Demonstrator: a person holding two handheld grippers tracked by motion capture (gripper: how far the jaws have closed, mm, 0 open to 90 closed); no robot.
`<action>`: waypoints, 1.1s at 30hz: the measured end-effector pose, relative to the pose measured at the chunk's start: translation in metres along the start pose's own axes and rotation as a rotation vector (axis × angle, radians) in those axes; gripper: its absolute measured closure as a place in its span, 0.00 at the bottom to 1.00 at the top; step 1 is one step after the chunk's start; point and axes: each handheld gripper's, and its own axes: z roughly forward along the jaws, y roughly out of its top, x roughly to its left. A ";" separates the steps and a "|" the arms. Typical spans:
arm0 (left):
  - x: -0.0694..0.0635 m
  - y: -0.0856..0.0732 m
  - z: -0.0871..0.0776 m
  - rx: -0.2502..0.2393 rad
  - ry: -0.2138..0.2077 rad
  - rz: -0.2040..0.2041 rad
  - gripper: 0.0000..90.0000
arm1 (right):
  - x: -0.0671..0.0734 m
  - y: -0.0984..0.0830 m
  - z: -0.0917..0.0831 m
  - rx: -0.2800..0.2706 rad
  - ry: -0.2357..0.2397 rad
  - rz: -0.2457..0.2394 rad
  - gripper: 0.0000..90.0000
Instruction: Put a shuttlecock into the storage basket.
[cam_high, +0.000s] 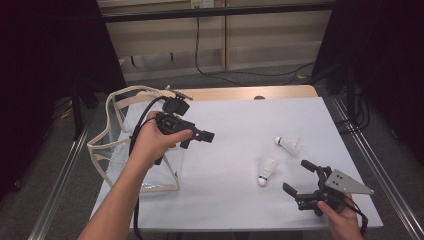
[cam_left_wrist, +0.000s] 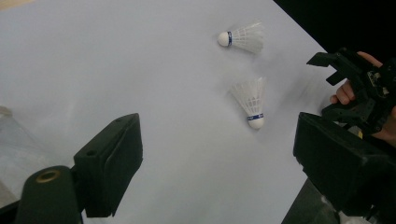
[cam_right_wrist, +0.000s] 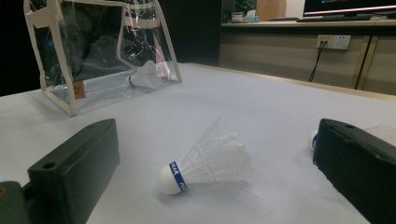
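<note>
Two white feathered shuttlecocks on pale tabletop

Nearer white shuttlecock with blue-banded cork (cam_high: 267, 170) lies on its side, cork toward the tabletop's front edge; second white shuttlecock (cam_high: 289, 144) just beyond, on its side, cork pointing left. They lie near each other, not touching.

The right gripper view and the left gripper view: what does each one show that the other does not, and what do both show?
Right gripper view alone: the clear bag standing on the table with a shuttlecock inside, and a wooden counter with a wall socket behind.

Left gripper view alone: the right gripper, its jaws open, held in a hand.

Both: the white table, the near shuttlecock lying on its side, and part of a second shuttlecock.
</note>
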 end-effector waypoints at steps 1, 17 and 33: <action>0.000 -0.002 0.002 -0.005 0.002 0.001 0.18 | 0.000 0.000 0.000 -0.001 0.000 0.000 0.00; -0.010 -0.006 0.007 -0.019 0.004 0.051 0.15 | 0.000 0.000 0.000 -0.001 0.000 -0.002 0.00; -0.023 -0.008 0.016 -0.029 -0.035 0.090 0.15 | 0.000 0.000 -0.001 -0.001 0.002 0.000 0.00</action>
